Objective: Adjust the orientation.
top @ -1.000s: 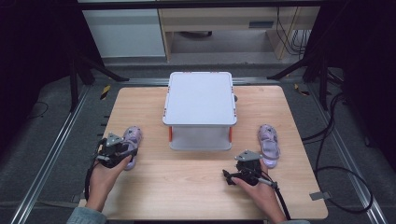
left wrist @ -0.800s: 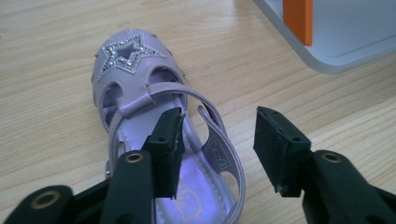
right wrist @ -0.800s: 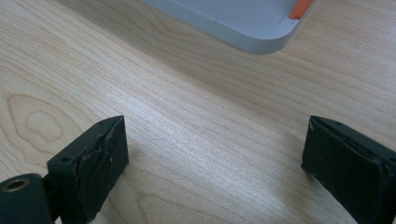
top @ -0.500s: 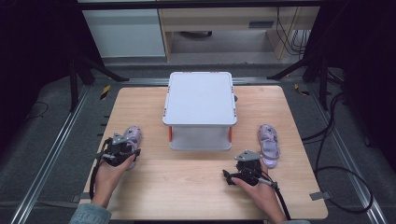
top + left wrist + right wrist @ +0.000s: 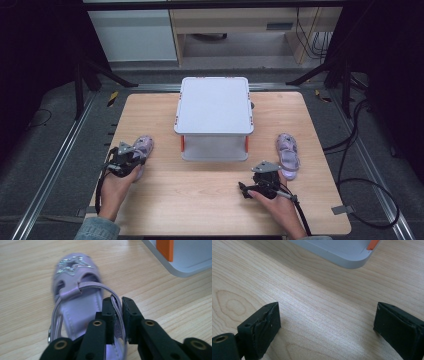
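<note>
Lab recording rig: wooden table (image 5: pixel 200 200) on metal frame rails (image 5: pixel 55 165), dark curtains, trailing cables (image 5: pixel 360 150).

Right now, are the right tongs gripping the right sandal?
No. The right tongs stand wide open over bare table, nothing between them.

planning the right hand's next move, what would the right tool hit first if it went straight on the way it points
Probably the grey box: the open right tool has bare table ahead, then the box's corner. Depth is hard to judge.

Grey lidded box (image 5: pixel 214 107) mid-table, second purple sandal (image 5: pixel 288 155) right
</note>
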A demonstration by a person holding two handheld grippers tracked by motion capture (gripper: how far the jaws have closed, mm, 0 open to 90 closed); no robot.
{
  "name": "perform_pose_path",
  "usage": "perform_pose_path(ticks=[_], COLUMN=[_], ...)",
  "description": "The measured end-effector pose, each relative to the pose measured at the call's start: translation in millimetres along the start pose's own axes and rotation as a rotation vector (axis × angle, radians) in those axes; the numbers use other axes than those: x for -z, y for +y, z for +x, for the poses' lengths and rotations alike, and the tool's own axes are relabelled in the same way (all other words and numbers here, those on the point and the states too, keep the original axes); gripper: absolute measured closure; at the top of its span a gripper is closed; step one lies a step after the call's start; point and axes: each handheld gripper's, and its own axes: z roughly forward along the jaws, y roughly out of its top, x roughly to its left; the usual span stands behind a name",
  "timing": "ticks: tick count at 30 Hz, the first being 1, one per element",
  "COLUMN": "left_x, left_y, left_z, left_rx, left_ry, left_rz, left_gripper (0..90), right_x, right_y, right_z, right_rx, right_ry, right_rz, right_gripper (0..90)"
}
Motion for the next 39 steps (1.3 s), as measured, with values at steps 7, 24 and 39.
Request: perform_pose_path(ticks=[7, 24, 39], left_x=[29.7, 33.3, 22.0], left_y=[-4.4, -10.3, -20.8], left_z=[-20.6, -144.5, -182.1], left_rx=[-0.067, -0.262, -0.303], left_ry=[-0.069, -0.305, -0.344], left_rz=[-0.053, -0.037, -0.013], left_gripper=[84.7, 84.6, 67.2], right_x=[0.0, 0.1, -0.1], right_y=[0.0, 0.0, 0.0], right_z=[-0.1, -0.1, -0.1], right_rx=[0.001, 0.001, 0.001], right_ry=[0.0, 0.0, 0.0], right_rz=[0.0, 0.001, -0.001], right_gripper=[7.2, 7.2, 7.2])
